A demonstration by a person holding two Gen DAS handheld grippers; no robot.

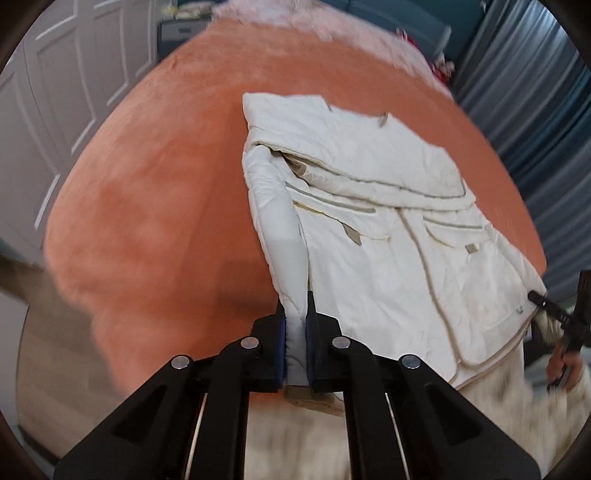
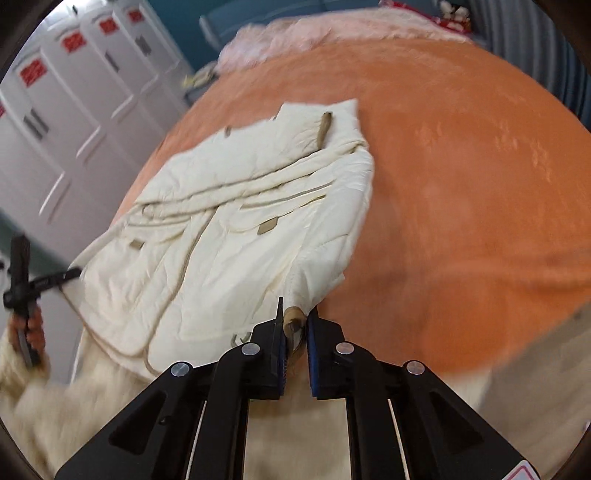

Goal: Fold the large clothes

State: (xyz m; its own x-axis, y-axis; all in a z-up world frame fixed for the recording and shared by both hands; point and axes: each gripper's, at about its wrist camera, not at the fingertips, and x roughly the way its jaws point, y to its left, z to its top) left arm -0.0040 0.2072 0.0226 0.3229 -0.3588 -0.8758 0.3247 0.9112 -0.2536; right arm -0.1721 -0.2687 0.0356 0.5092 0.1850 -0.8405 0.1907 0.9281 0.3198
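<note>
A cream quilted jacket (image 1: 376,206) with tan trim lies partly folded on an orange bedcover (image 1: 155,206). My left gripper (image 1: 295,317) is shut on the jacket's near left hem corner, and cloth stands up between its blue pads. In the right wrist view the same jacket (image 2: 236,221) stretches up and left. There my right gripper (image 2: 297,325) is shut on the near right hem corner, with its tan-trimmed edge pinched between the pads. Both near corners are lifted off the bed. Each view shows the other gripper at its side edge (image 1: 565,317) (image 2: 26,291), held by a hand.
The orange bedcover (image 2: 461,184) spreads wide on both sides of the jacket. A pale pink fluffy blanket (image 1: 295,22) lies at the far end. White panelled wardrobe doors (image 1: 55,92) stand on the left, grey-blue curtains (image 1: 535,110) on the right. The person's cream fuzzy sleeve (image 2: 22,380) is nearby.
</note>
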